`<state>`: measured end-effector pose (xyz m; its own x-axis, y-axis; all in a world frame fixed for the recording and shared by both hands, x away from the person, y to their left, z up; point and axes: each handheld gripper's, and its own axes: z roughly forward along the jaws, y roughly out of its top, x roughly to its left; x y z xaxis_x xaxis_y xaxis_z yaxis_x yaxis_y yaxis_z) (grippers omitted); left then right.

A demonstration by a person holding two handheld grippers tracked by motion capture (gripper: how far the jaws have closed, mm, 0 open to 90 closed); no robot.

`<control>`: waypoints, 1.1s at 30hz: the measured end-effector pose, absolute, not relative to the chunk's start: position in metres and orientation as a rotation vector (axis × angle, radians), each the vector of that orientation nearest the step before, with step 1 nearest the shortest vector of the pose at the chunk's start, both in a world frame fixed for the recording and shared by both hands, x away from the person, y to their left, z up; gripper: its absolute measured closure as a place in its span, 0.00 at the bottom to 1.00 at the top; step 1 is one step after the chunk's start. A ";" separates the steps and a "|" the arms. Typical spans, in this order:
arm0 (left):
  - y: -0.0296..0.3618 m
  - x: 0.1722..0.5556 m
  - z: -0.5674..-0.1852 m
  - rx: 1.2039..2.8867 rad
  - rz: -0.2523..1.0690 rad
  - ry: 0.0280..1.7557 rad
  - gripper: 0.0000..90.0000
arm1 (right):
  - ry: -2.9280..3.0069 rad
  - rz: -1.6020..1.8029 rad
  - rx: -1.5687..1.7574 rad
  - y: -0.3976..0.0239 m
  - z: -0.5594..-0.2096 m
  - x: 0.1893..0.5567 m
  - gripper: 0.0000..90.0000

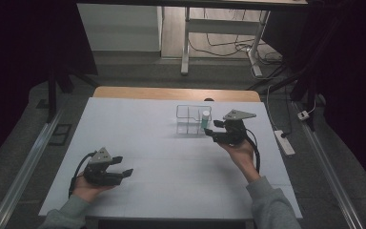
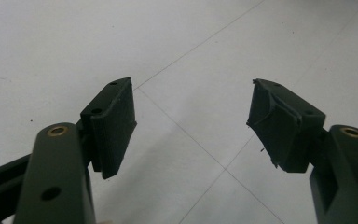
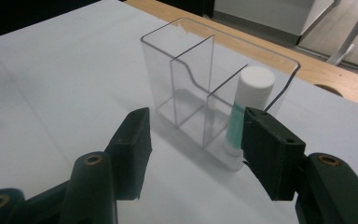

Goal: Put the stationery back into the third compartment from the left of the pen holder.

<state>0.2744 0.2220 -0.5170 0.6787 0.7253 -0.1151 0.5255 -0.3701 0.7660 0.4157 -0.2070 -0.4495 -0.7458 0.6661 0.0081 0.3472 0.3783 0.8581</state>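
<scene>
High view, right side: my right gripper [image 1: 210, 127] sits at the far right of the desk [image 1: 138, 129], just right of the clear organizer [image 1: 189, 119], its tips next to the tube [image 1: 205, 118].
High view, left side: my left gripper [image 1: 122, 165] rests low at the near left, well apart from the organizer, jaws spread, nothing in it.
Left gripper view: left gripper [image 2: 193, 126] is wide open over bare white desk [image 2: 51, 46]; nothing lies between the jaws.
Right gripper view: right gripper [image 3: 196, 149] is open, jaws apart and empty; the organizer [image 3: 186, 84] is just ahead, and the white-capped green tube [image 3: 249, 105] stands upright in its right compartment, close to my right jaw.
Step in hand: I judge this is either the approach to the tube or the moment just after setting it in; I cannot tell which.
Next move: if I am taking it, I must shift right to centre the cap between the jaws, close above the rim, then lift straight up without knocking the light organizer.
</scene>
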 end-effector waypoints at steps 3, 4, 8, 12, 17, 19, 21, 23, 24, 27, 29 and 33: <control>0.223 0.274 -0.517 2.059 0.307 0.963 0.34 | 2.320 1.293 0.863 -0.209 -0.451 0.407 0.45; 0.224 0.274 -0.517 2.057 0.307 0.965 0.34 | 2.329 1.282 0.857 -0.209 -0.452 0.404 0.44; 0.225 0.275 -0.518 2.062 0.306 0.968 0.34 | 2.347 1.274 0.851 -0.211 -0.455 0.395 0.43; 0.225 0.275 -0.518 2.067 0.304 0.965 0.34 | 2.373 1.259 0.836 -0.214 -0.460 0.386 0.42; 0.224 0.276 -0.519 2.078 0.307 0.963 0.34 | 2.385 1.259 0.837 -0.221 -0.465 0.373 0.42; 0.224 0.276 -0.519 2.084 0.308 0.961 0.34 | 2.384 1.257 0.840 -0.225 -0.467 0.368 0.42; 0.223 0.276 -0.520 2.089 0.308 0.959 0.34 | 2.388 1.249 0.837 -0.229 -0.470 0.362 0.42; 0.223 0.276 -0.520 2.091 0.308 0.960 0.34 | 2.386 1.238 0.841 -0.233 -0.472 0.357 0.42; 0.223 0.276 -0.520 2.091 0.307 0.960 0.34 | 2.391 1.235 0.847 -0.235 -0.474 0.355 0.41; 0.223 0.276 -0.520 2.093 0.309 0.960 0.34 | 2.394 1.233 0.864 -0.242 -0.479 0.348 0.41; 0.224 0.276 -0.520 2.092 0.309 0.961 0.34 | 2.397 1.226 0.875 -0.246 -0.481 0.344 0.41; 0.224 0.277 -0.521 2.100 0.312 0.965 0.34 | 2.400 1.199 0.869 -0.253 -0.483 0.337 0.41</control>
<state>0.2767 0.2239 -0.5210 0.6803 0.7266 -0.0958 0.5329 -0.4007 0.7453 0.3370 -0.2533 -0.4833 -0.7639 0.6452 -0.0139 0.3765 0.4630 0.8024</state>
